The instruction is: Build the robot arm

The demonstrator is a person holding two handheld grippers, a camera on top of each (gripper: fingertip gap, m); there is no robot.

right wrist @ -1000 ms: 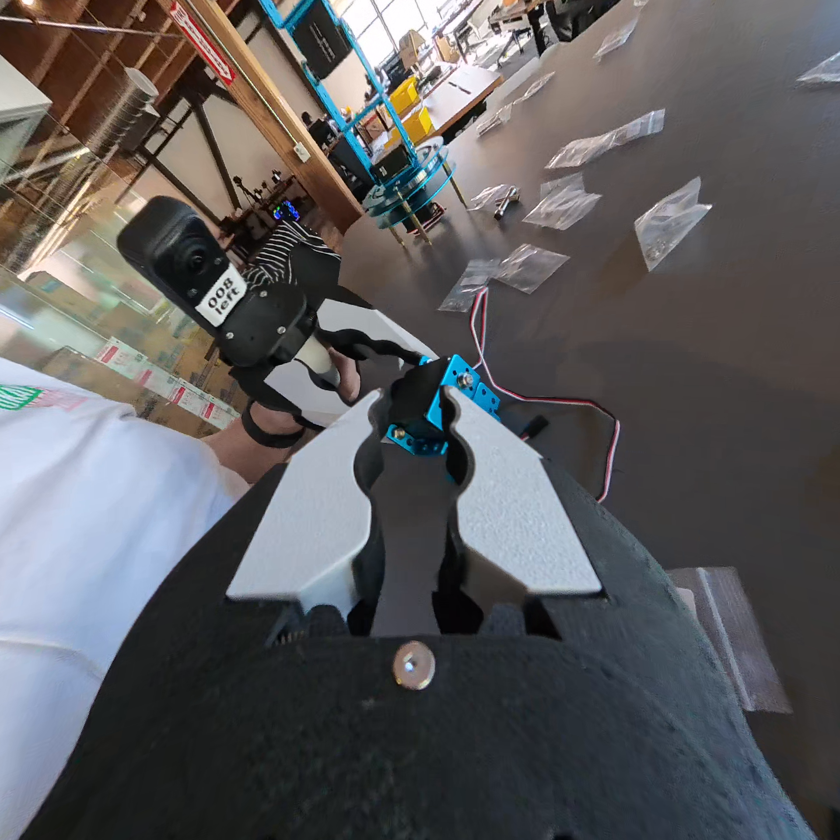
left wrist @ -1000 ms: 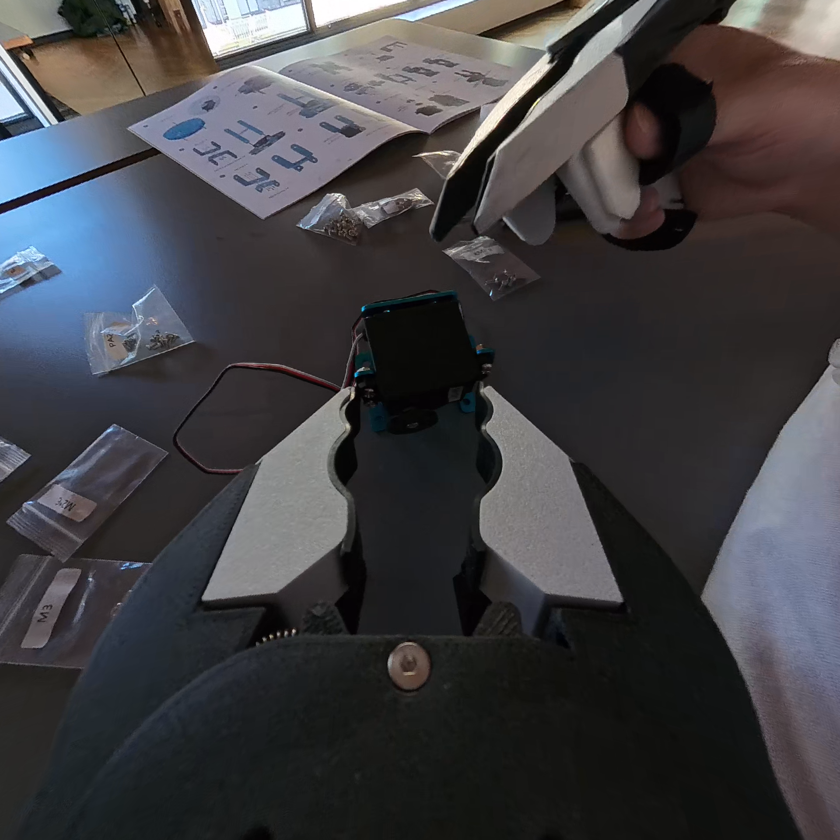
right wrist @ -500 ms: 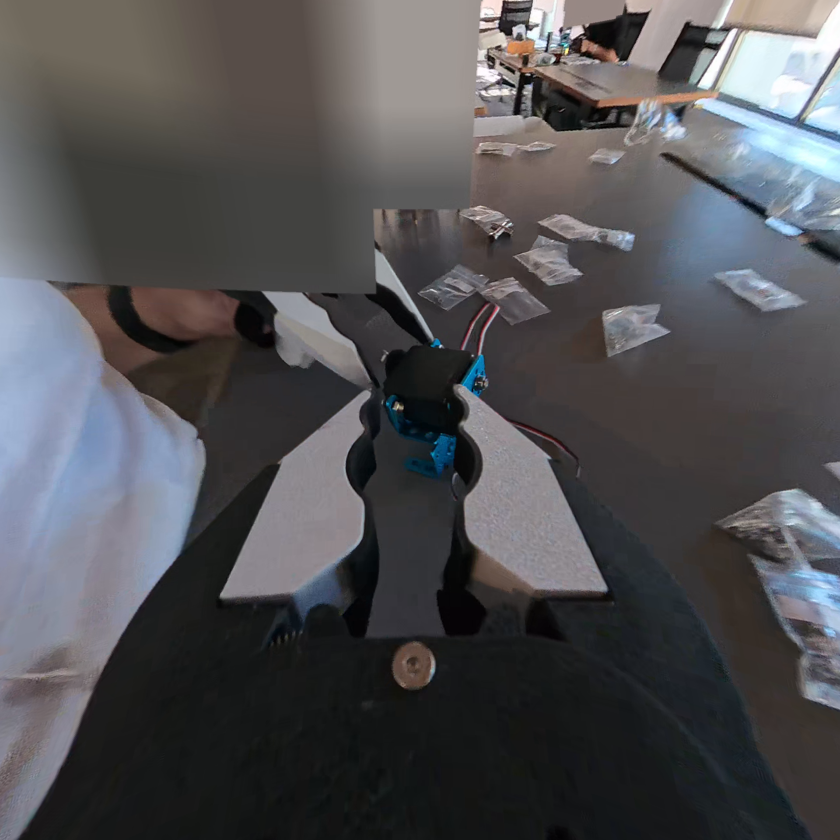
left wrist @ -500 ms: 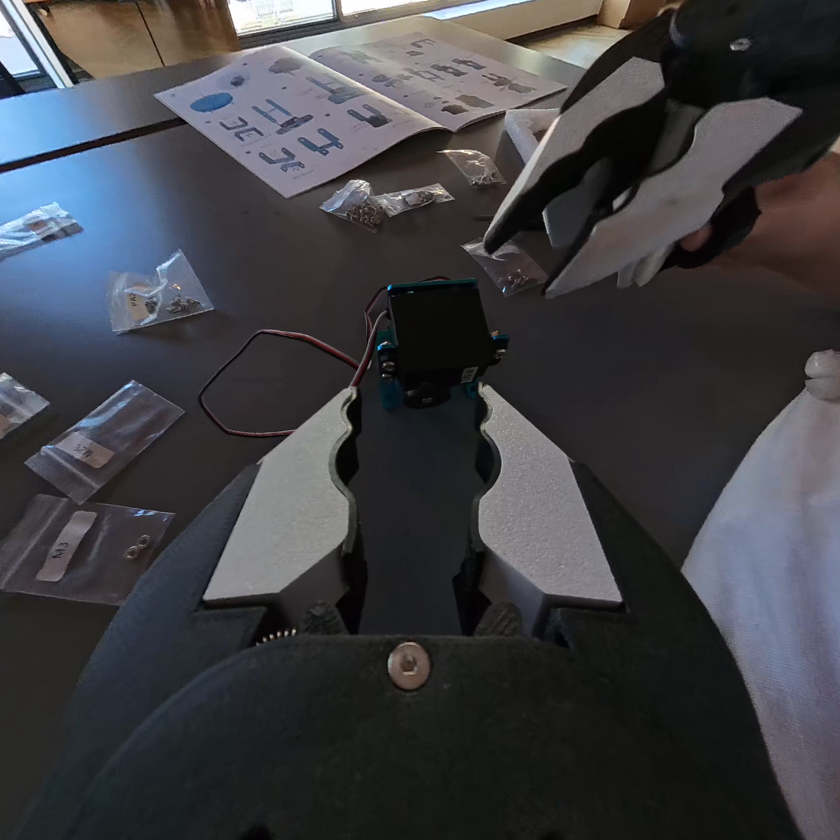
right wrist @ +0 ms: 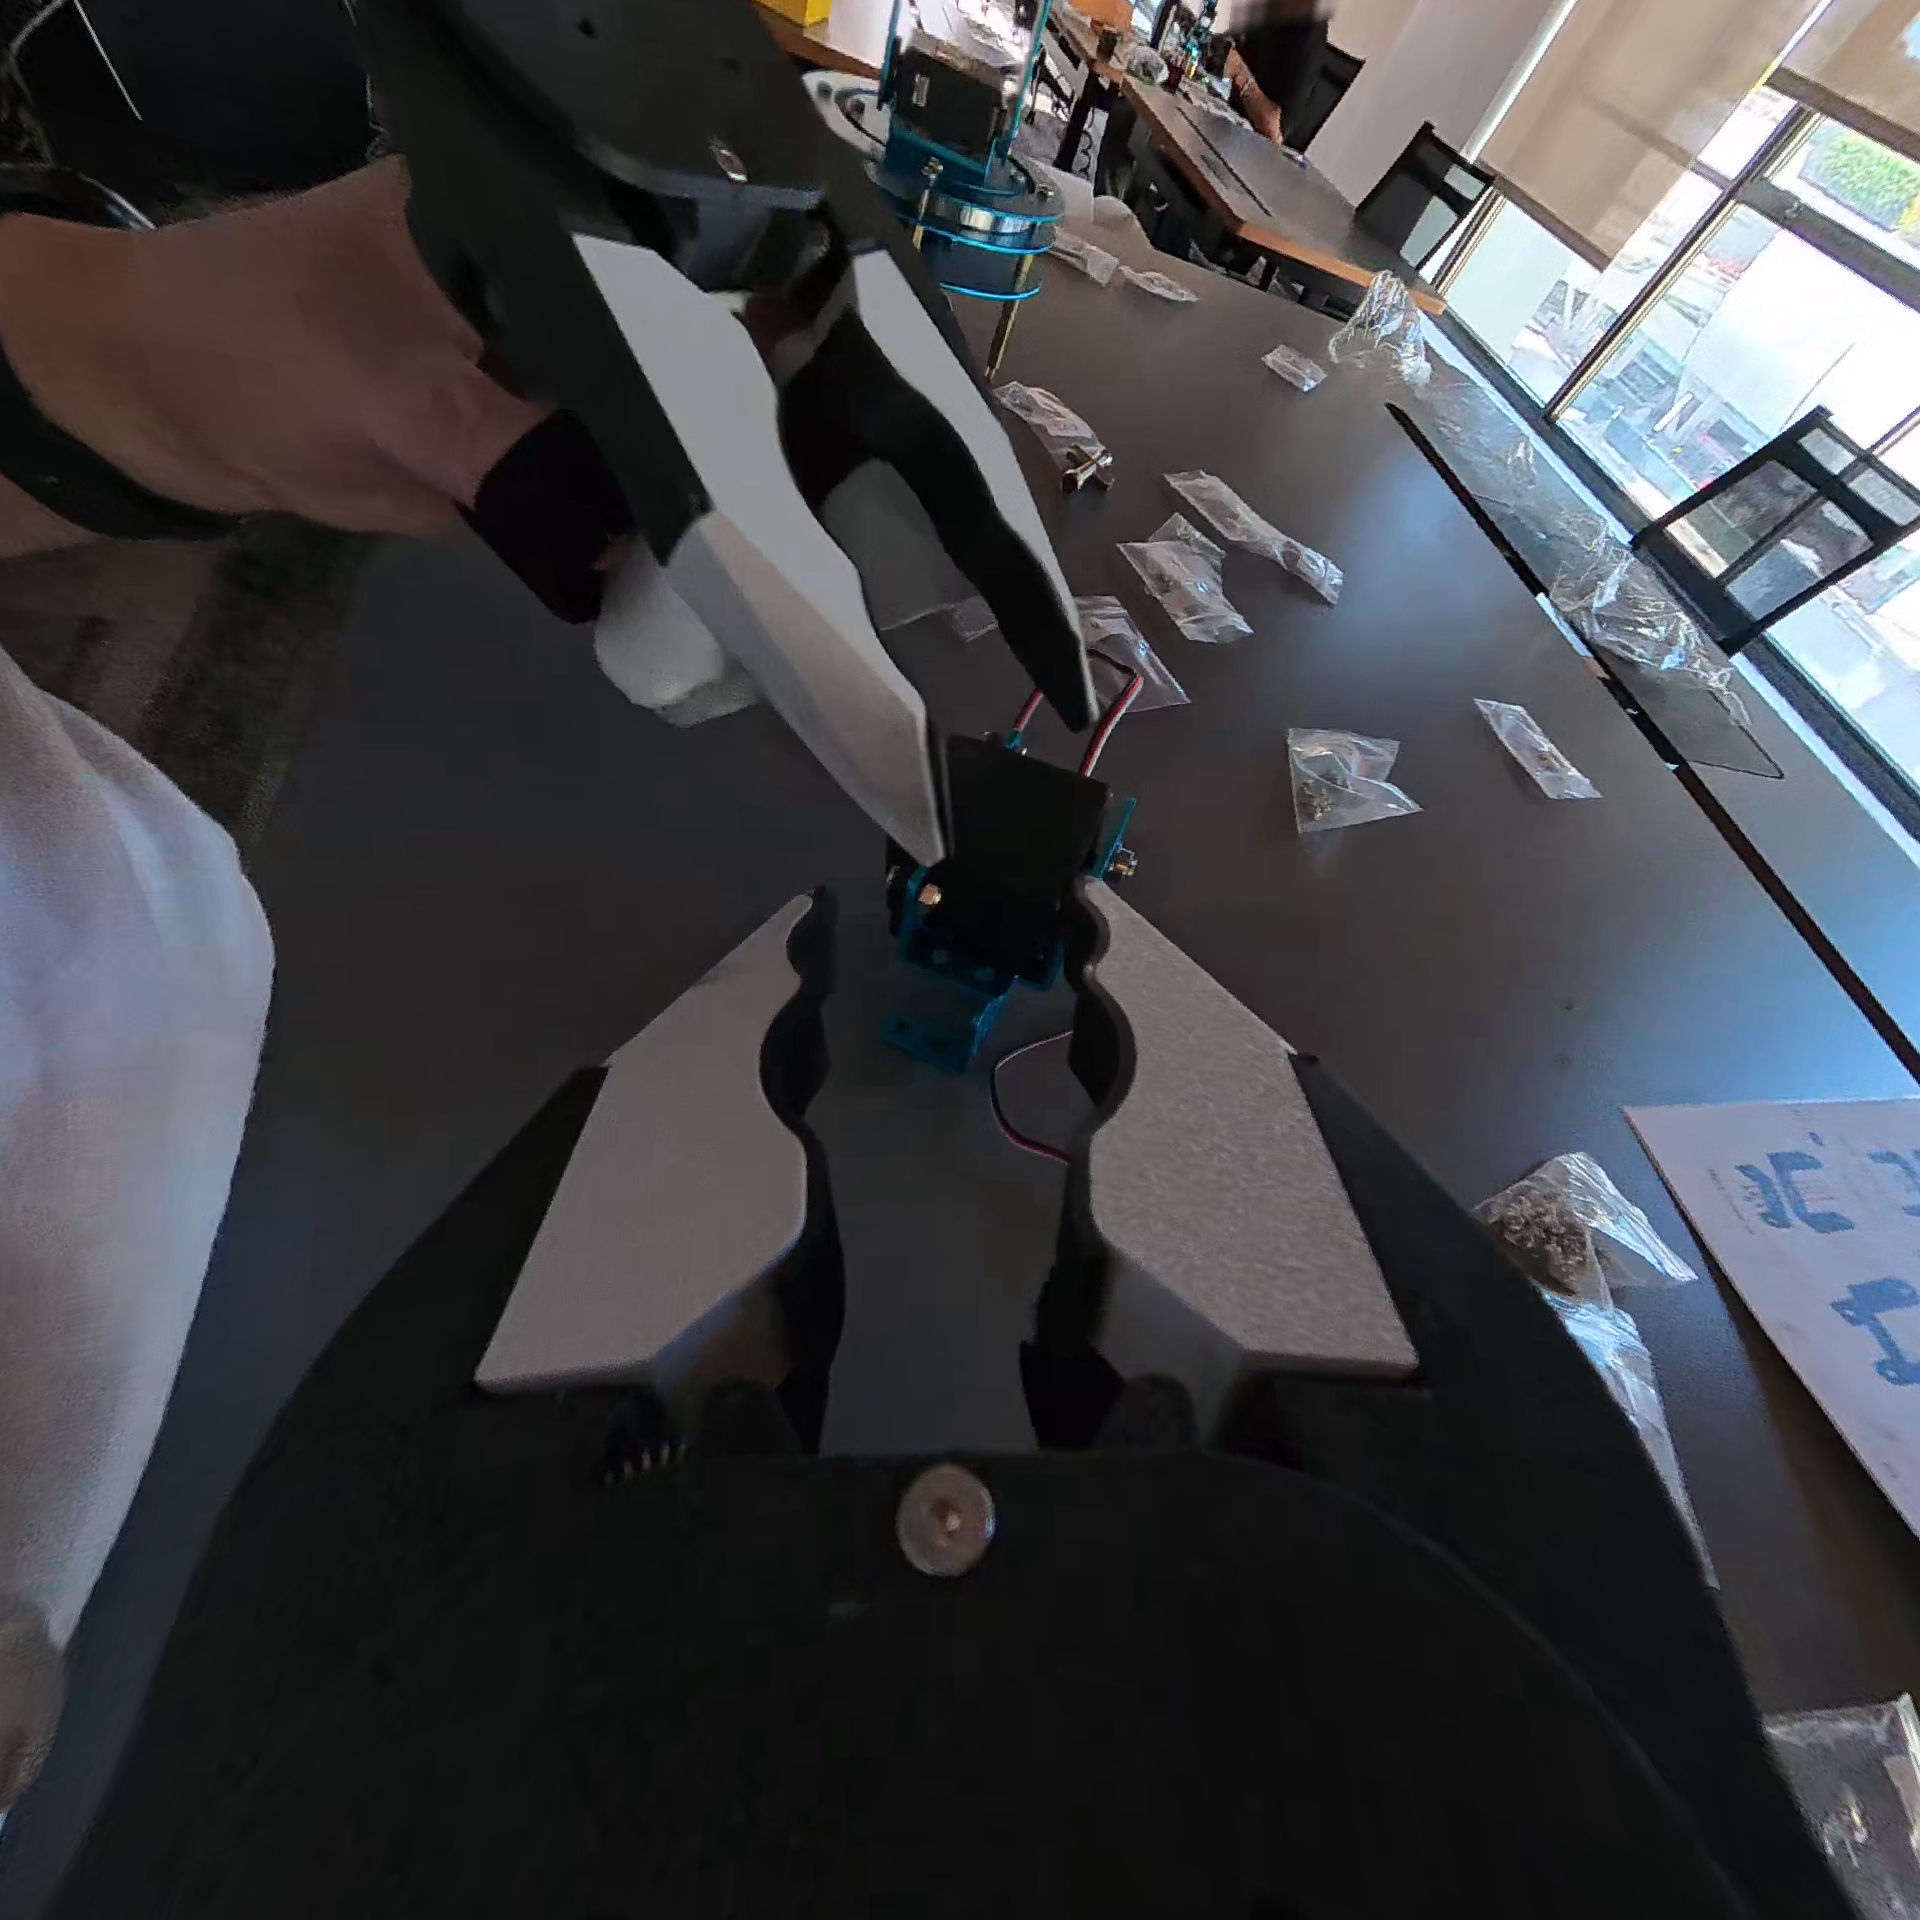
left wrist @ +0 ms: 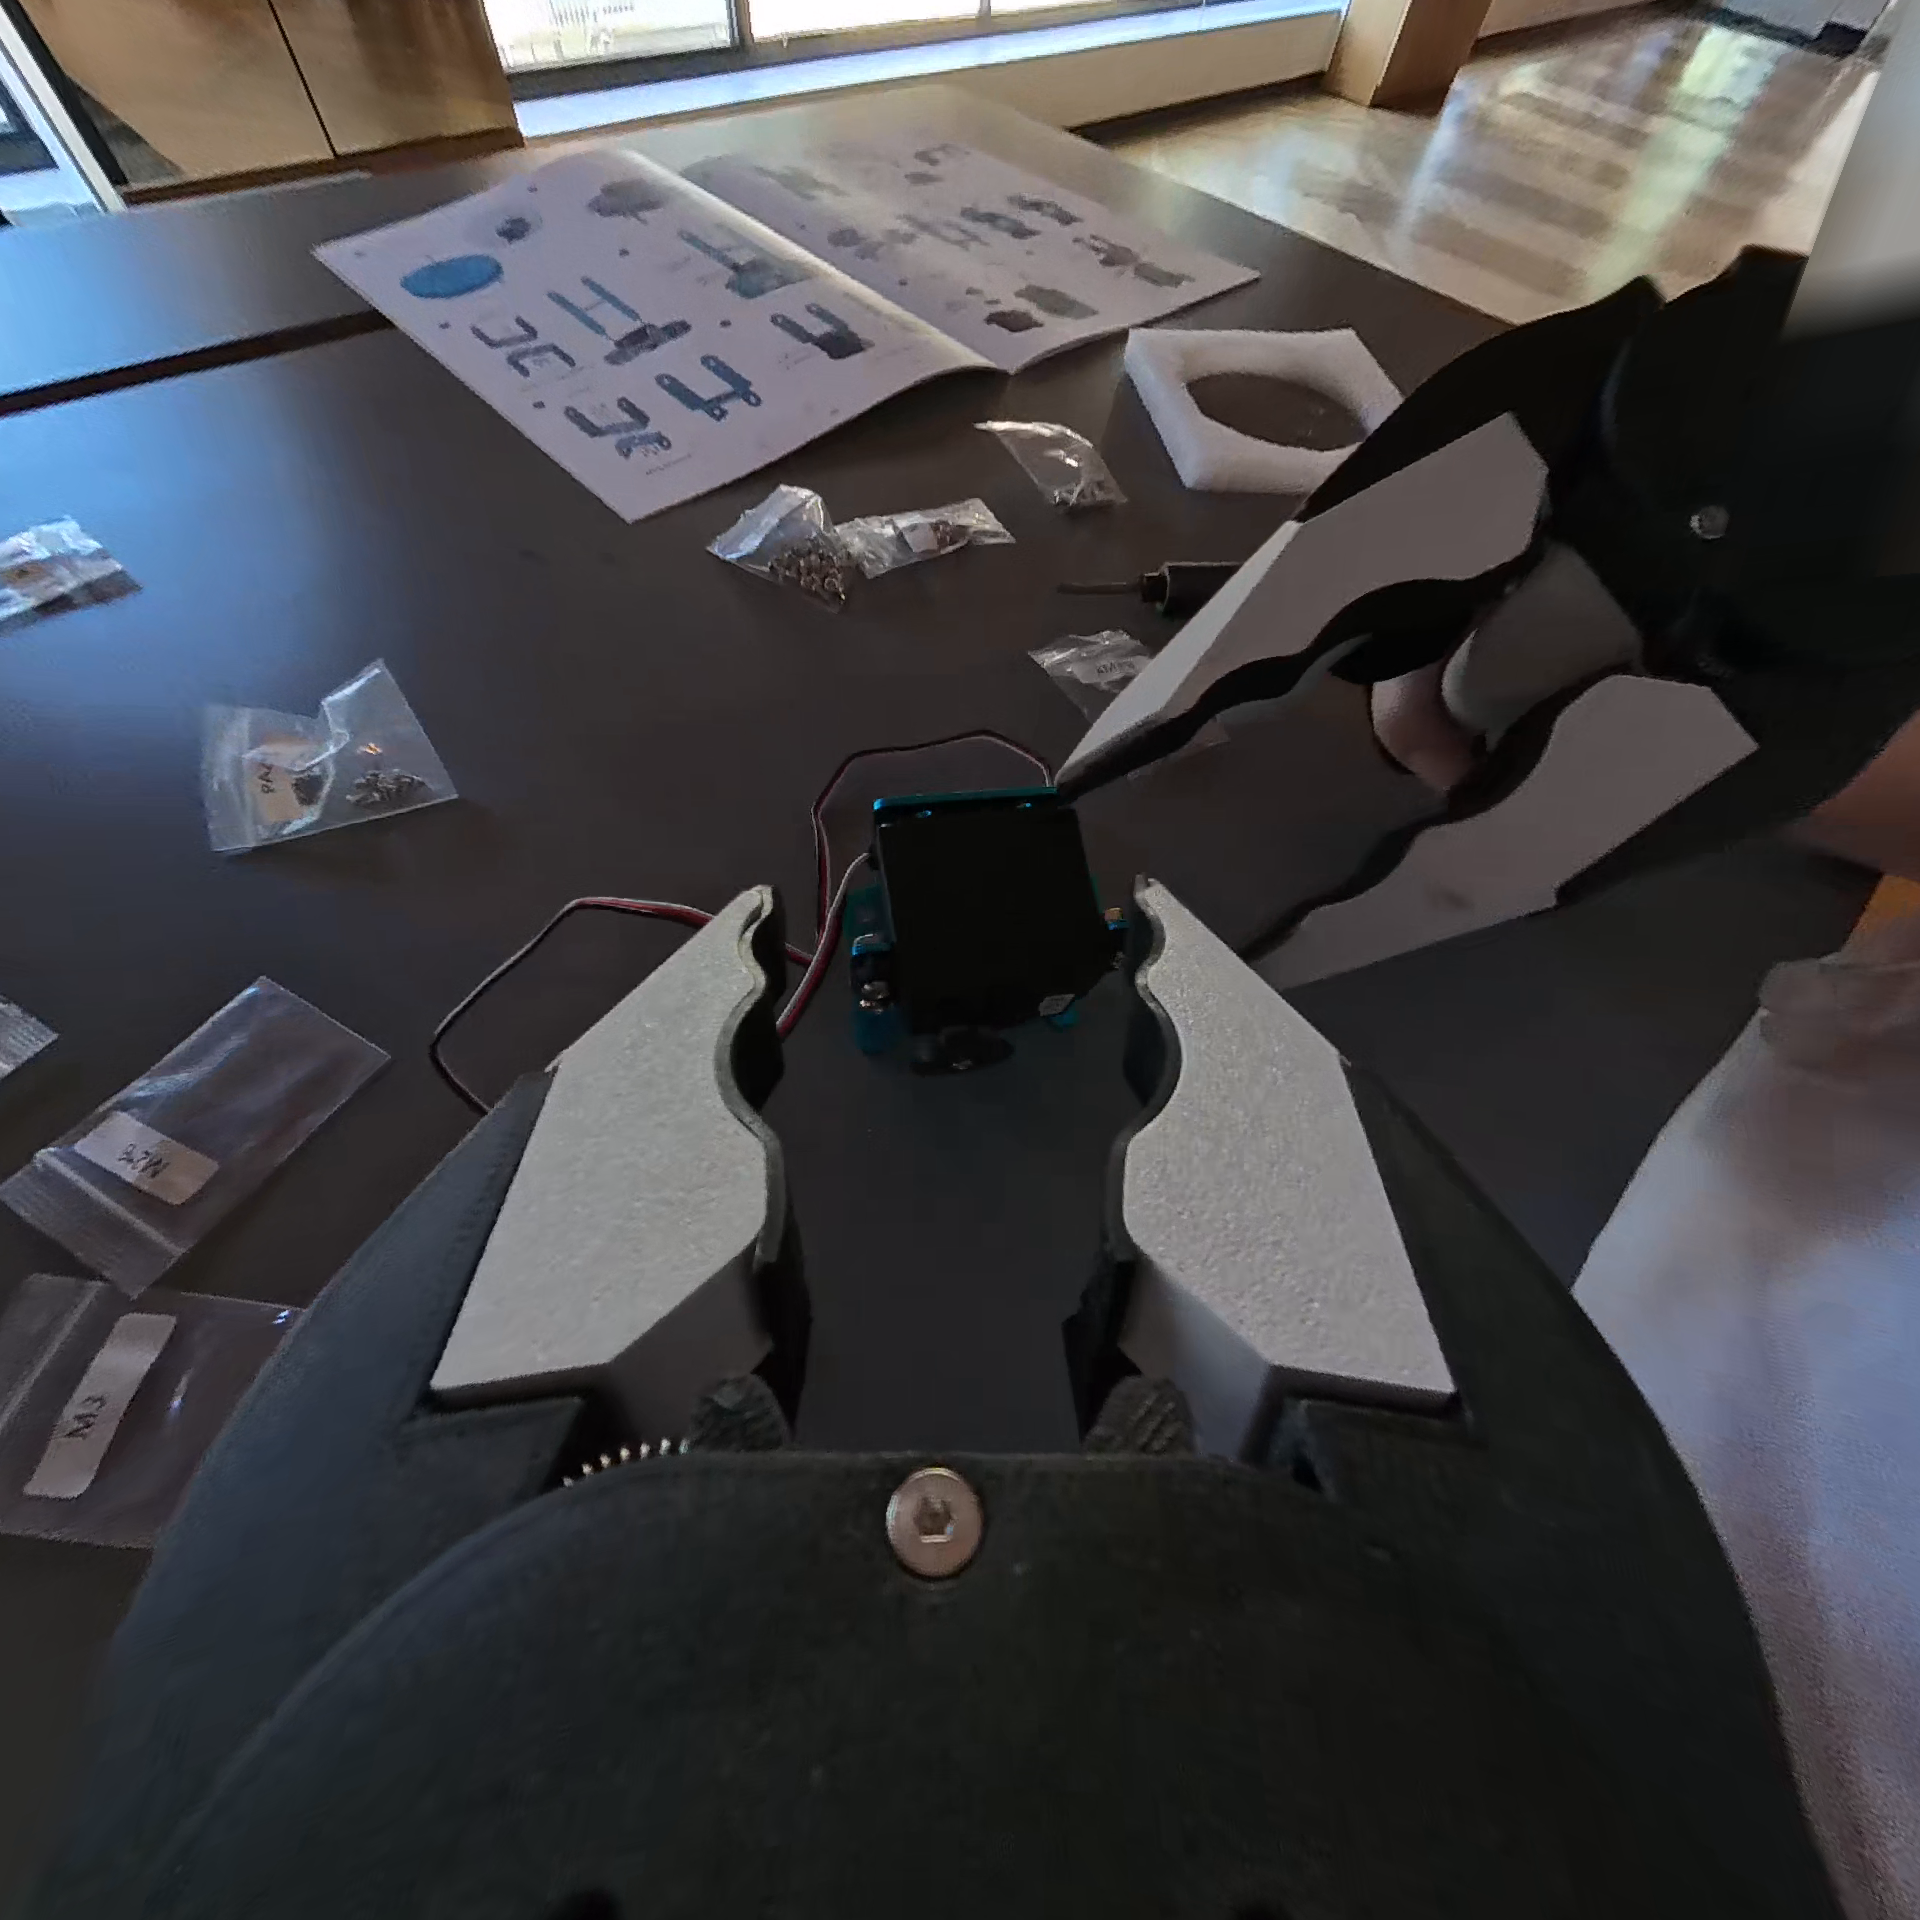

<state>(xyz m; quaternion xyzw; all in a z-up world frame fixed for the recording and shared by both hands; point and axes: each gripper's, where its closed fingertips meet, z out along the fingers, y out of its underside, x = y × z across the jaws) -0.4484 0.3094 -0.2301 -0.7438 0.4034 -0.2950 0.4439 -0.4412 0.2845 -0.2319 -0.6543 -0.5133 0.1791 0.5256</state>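
Observation:
A black servo in a blue metal bracket (left wrist: pixel 977 914) with red, white and black wires looks to stand on the dark table (left wrist: pixel 520 644). My left gripper (left wrist: pixel 951 894) is open around it. The right finger sits against the servo's side, and a gap with the wires shows on the left. The right gripper (left wrist: pixel 1158 873) reaches in from the right, with its upper fingertip at the servo's top corner. In the right wrist view the servo (right wrist: pixel 997 862) lies just past my right gripper (right wrist: pixel 951 904), which is open. The left gripper (right wrist: pixel 1003 779) comes down from the upper left and straddles the servo.
An open manual (left wrist: pixel 769 312) and a white foam piece (left wrist: pixel 1247 416) lie at the far side. Several small plastic bags of screws (left wrist: pixel 322 758) are scattered over the table. A blue round assembly (right wrist: pixel 966 156) stands farther off. A white sleeve (left wrist: pixel 1766 1351) is at the right. Between my right fingertips and the white foam piece (left wrist: pixel 1247 416) there is roughly 30 centimetres.
The left gripper's jaws have spread wider around the servo. The right gripper has turned and come down from above to the servo's top, with its jaws wider apart too.

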